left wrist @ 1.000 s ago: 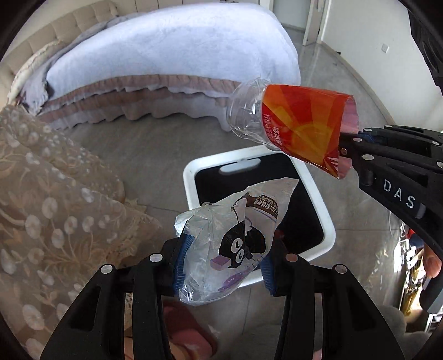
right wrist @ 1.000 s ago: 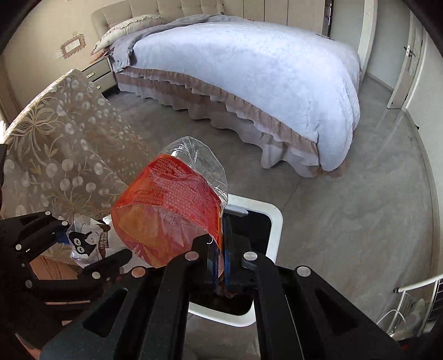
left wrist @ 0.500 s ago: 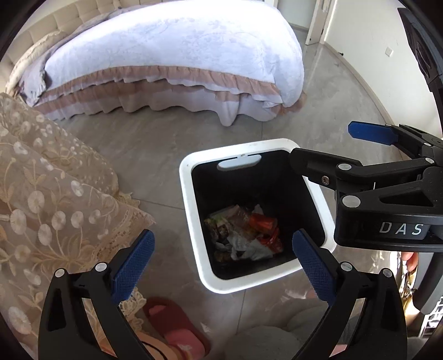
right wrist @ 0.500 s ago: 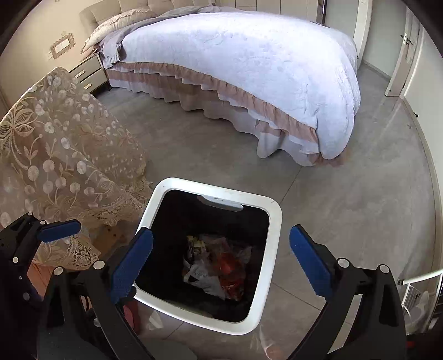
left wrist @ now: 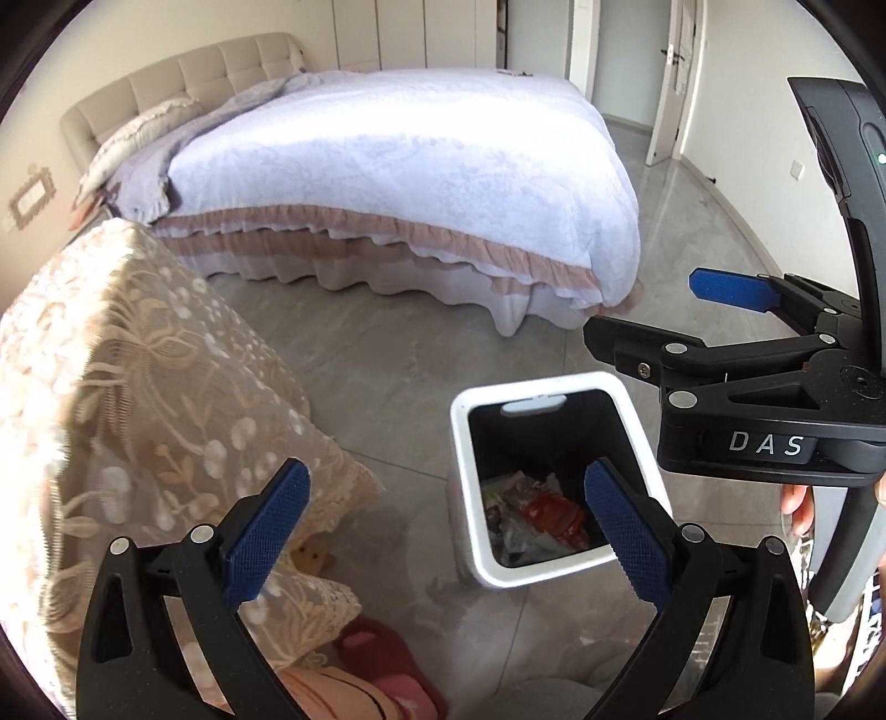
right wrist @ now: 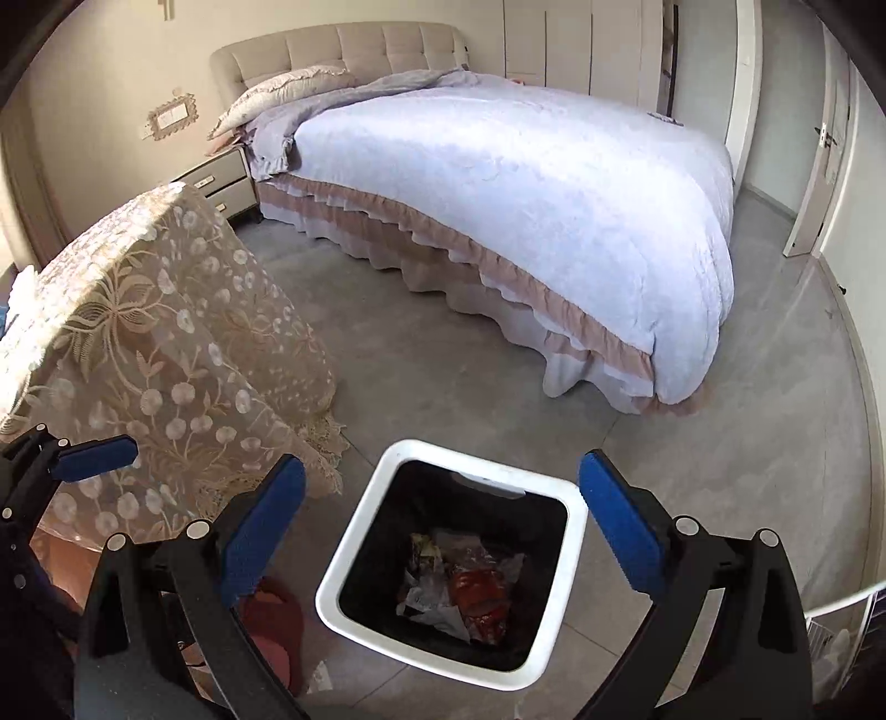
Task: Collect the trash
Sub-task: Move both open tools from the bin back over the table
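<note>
Left tongs [left wrist: 446, 518] spread wide, empty, above the floor beside the bin [left wrist: 462, 459]. Right tongs [right wrist: 443, 526] likewise spread and empty, over the bin's mouth. Trash [right wrist: 462, 595], including a red wrapper, lies at the bottom of the white-rimmed bin. Lace-covered counter [right wrist: 149, 354] stands left of it; bed [right wrist: 526, 183] behind.

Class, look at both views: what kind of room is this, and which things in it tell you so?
Most likely a home bedroom: a large made bed with a padded headboard, and a bedside drawer unit beside it.
</note>
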Demonstrator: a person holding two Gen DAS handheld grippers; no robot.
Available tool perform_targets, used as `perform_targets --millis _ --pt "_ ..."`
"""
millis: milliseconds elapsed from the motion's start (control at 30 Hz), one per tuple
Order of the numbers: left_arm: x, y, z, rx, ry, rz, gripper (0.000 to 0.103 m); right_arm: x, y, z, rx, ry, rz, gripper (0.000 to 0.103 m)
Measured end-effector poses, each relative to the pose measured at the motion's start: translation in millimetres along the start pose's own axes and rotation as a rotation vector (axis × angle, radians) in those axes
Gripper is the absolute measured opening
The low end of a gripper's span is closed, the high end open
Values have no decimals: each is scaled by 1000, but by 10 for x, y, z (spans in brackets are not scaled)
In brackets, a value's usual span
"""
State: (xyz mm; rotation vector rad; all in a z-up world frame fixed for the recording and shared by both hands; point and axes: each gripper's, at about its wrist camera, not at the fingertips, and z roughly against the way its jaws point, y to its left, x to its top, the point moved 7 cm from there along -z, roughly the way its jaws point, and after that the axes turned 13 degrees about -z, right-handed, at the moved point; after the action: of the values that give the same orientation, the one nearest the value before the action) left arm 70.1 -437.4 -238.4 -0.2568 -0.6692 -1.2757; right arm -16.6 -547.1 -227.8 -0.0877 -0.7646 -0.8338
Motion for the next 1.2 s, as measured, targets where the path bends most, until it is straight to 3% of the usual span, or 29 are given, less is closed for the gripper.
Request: perform_targets --millis 233,467,833,1200 --pt "18 574 619 136 -96 75 98 351 685 328 95 -106 87 98" --pt "-239 1303 1164 299 -142 175 98 503 1609 540 194 -182 224 98" --pt "-895 2457 1936 546 -115 292 98 424 3263 743 398 -210 392 98" --pt "-1508 3489 2355 740 -67 422 98 363 4448 600 515 -180 448 98"
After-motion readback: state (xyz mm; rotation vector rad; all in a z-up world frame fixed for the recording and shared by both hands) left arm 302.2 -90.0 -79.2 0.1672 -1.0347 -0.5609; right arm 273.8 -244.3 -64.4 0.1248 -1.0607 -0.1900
